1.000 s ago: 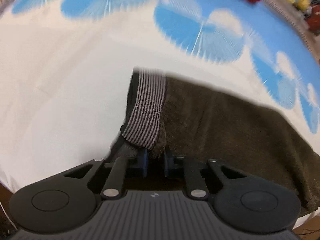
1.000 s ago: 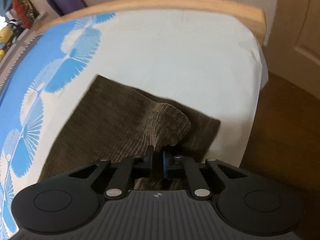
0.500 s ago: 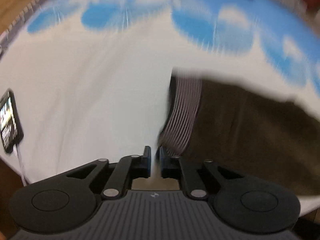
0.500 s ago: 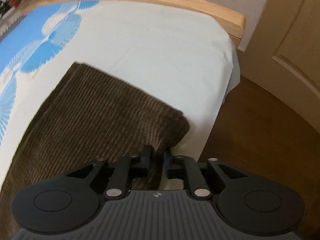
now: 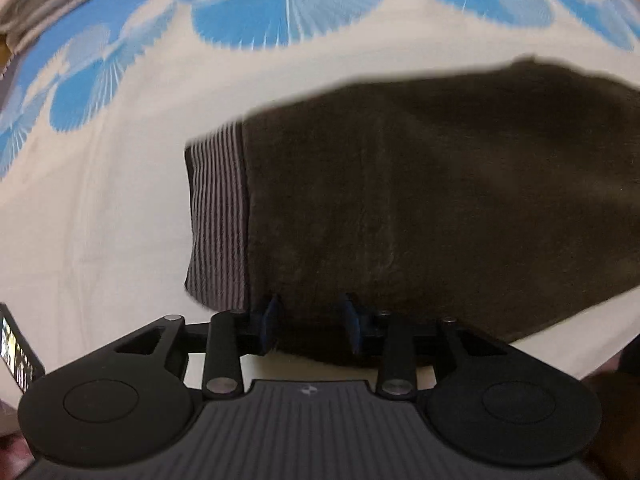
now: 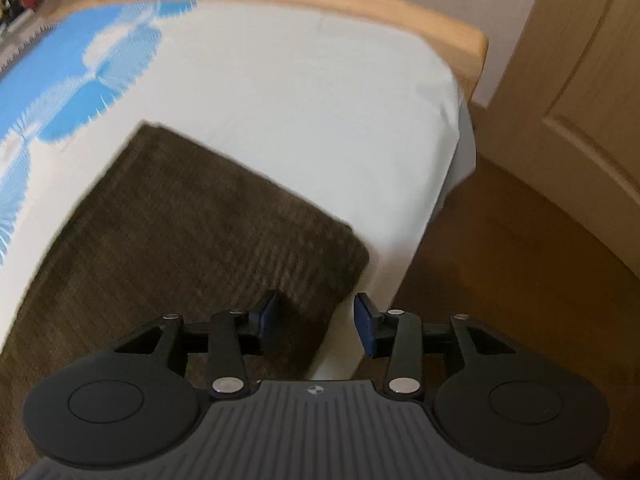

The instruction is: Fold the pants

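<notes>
Dark brown corduroy pants [image 5: 420, 200] lie flat and folded on the white sheet, with a grey striped waistband [image 5: 218, 216] at their left end. My left gripper [image 5: 310, 320] is open, its jaws apart at the near edge of the pants by the waistband, holding nothing. In the right wrist view the leg end of the pants [image 6: 192, 248] lies near the bed's corner. My right gripper [image 6: 316, 322] is open over the near corner of the fabric, empty.
The bed has a white sheet [image 6: 312, 120] and a blue fan-patterned cover [image 5: 280, 16]. A wooden footboard [image 6: 320, 0] rims the far end. A brown floor [image 6: 520, 280] and a door [image 6: 592, 80] lie to the right. A phone [image 5: 16, 344] lies at the left edge.
Both grippers have opened and let go of the pants. The pants now lie flat on the bed. Both grippers have drawn back toward the near edge.
</notes>
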`<action>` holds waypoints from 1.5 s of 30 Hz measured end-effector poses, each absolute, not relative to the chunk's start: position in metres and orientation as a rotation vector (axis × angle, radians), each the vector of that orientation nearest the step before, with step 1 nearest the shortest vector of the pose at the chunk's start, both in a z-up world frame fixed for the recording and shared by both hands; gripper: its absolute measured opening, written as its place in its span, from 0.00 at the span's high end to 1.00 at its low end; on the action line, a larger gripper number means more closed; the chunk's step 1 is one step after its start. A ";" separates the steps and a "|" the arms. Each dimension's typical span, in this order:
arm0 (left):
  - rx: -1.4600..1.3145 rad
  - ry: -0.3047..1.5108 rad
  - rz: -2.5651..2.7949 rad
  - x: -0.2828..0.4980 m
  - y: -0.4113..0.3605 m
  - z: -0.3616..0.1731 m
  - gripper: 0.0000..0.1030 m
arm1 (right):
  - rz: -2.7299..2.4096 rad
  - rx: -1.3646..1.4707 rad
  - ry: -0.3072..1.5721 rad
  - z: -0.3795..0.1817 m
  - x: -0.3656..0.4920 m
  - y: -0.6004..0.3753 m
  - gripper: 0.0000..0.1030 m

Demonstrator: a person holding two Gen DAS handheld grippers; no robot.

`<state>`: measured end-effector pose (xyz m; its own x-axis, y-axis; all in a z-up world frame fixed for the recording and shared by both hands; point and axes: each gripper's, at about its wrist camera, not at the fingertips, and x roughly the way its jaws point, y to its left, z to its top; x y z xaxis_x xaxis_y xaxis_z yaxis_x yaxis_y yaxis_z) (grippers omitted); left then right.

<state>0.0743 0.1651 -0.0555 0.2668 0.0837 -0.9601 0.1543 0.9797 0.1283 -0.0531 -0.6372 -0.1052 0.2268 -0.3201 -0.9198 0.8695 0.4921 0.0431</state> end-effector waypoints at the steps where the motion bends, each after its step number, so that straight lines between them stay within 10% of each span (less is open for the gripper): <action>1: 0.176 1.269 -0.063 0.074 0.165 -0.048 0.61 | -0.903 0.652 1.038 -0.108 -0.053 -0.638 0.55; 19: 0.225 1.167 -0.194 0.091 0.112 -0.041 0.60 | -0.776 0.568 0.932 -0.103 -0.062 -0.647 0.92; 31: 0.250 1.159 -0.208 0.096 0.104 -0.039 0.59 | -0.954 0.795 0.658 -0.088 -0.119 -0.699 0.71; 35: 0.257 1.163 -0.216 0.099 0.096 -0.041 0.59 | -0.805 0.964 0.702 -0.111 -0.115 -0.705 0.45; 45: 0.293 1.164 -0.232 0.102 0.085 -0.046 0.59 | -0.724 0.856 0.800 -0.125 -0.080 -0.693 0.55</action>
